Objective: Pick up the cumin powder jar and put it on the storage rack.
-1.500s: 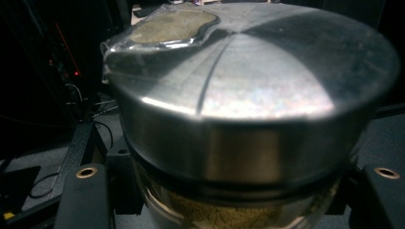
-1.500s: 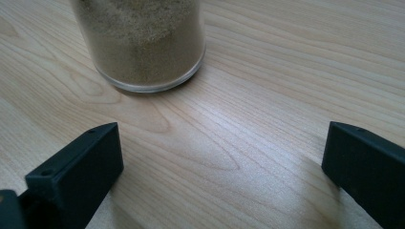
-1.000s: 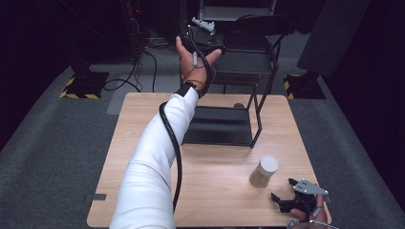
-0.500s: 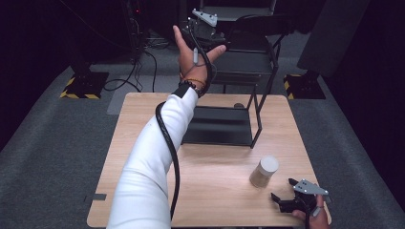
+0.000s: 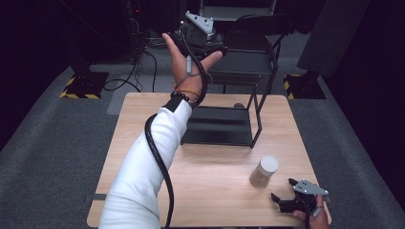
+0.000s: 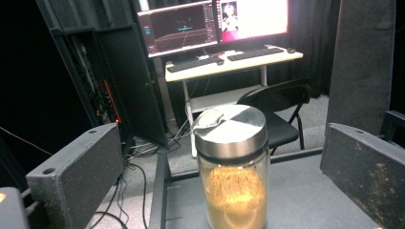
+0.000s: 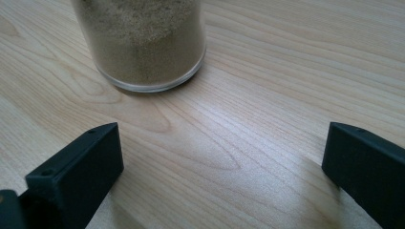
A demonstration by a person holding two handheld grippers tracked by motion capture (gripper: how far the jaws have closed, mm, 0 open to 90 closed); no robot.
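Observation:
A glass jar with a steel lid (image 6: 233,176), holding orange-brown powder, stands on the grey top shelf (image 6: 305,195) of a black rack. My left gripper (image 6: 224,143) is open, one jaw on each side of the jar and a little short of it. From above, the left gripper (image 5: 200,36) is held high at the rack's top shelf (image 5: 243,62). A second jar (image 5: 264,171) with a pale lid and sandy contents stands on the wooden table (image 5: 215,191). My right gripper (image 5: 283,190) rests open by the front right corner, just short of that sandy jar (image 7: 143,43).
The rack's lower plate (image 5: 217,126) covers the table's far middle, with thin black posts (image 5: 260,114) at its right. Beyond the rack are a desk with monitors (image 6: 215,24) and keyboards, and a folding chair (image 6: 282,105). The table's front edge is close to the right gripper.
The left hand has lifted its gripper higher and farther away, up to the rack's top shelf. The right gripper and the sandy jar have stayed put.

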